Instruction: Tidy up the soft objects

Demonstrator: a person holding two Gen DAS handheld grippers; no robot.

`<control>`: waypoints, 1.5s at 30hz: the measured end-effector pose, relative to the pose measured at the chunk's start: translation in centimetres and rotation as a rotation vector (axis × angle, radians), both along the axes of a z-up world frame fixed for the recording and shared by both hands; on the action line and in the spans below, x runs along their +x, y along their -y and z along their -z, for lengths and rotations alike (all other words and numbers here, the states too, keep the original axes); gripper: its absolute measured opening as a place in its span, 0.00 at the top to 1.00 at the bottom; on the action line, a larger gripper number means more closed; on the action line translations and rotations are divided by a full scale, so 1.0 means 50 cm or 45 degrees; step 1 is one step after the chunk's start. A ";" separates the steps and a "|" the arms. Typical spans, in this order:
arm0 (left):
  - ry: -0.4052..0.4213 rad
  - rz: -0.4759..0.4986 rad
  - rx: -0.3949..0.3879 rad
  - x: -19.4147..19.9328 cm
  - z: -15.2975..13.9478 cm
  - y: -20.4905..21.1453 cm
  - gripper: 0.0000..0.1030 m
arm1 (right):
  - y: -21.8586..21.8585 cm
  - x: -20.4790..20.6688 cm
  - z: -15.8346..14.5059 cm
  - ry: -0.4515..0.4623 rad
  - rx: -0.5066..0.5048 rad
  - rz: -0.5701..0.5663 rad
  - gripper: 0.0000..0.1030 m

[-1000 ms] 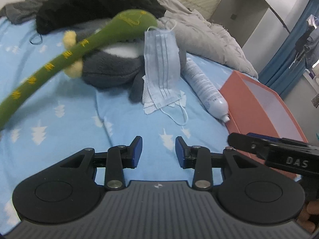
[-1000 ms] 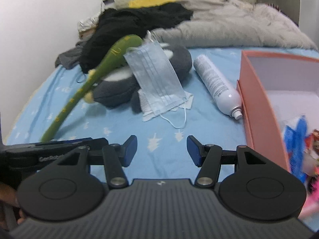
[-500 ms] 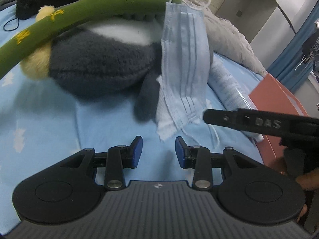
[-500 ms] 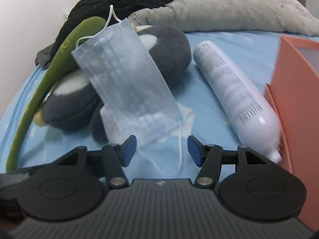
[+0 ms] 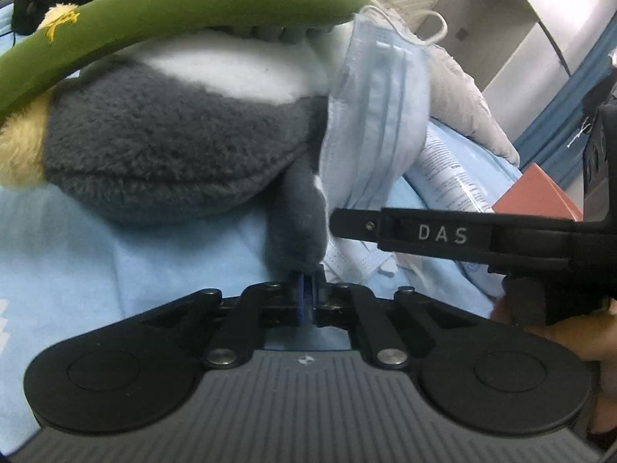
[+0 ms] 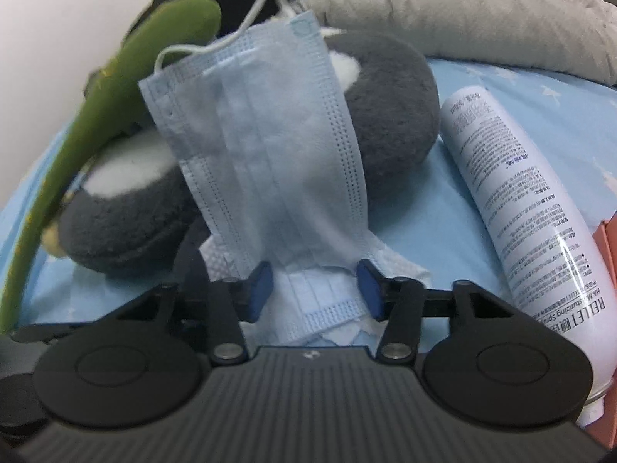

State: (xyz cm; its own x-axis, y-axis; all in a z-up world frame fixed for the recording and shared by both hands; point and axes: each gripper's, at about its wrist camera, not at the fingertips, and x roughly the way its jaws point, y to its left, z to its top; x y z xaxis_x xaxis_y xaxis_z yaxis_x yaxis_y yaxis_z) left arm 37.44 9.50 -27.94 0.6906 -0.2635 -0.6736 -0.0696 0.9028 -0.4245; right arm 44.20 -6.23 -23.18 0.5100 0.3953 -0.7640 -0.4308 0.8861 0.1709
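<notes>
Blue bedsheet [image 5: 96,239] with a white print carries everything. Grey quilt [image 6: 482,11] bunched at the far side.

Grey-and-white plush toy [image 5: 162,154] lies on the sheet, mid-frame in both views. Long green plush [image 5: 173,27] with yellow stitching is draped over its top and runs off toward the left.

White spray bottle [image 6: 516,208] lies on its side just right of the grey plush, printed text facing up. Orange box [image 5: 536,196] beside it, only a corner visible.

Blue face mask [image 6: 270,177] leans against the grey plush, lower edge folded onto the sheet over a white tissue [image 6: 393,266]; ear loop sticks up at top.

Left gripper [image 5: 307,297]: jaws together, clamped on the tip of the plush's dangling grey limb [image 5: 299,223].

Right gripper [image 6: 314,293]: jaws spread apart, straddling the mask's lower end, one pad on each side; can't tell if either pad touches it. Nothing clamped.
</notes>
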 end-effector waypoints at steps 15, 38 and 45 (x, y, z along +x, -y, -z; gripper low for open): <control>-0.042 -0.026 -0.034 -0.058 -0.049 0.065 0.98 | 0.040 -0.073 -0.084 -0.023 0.012 0.059 0.88; -0.207 -0.086 0.097 -0.365 -0.109 0.043 0.98 | 0.140 -0.337 -0.115 -0.250 0.173 0.224 0.88; -0.246 -0.147 0.062 -0.441 -0.118 0.021 0.98 | 0.167 -0.406 -0.104 -0.267 0.048 0.295 0.88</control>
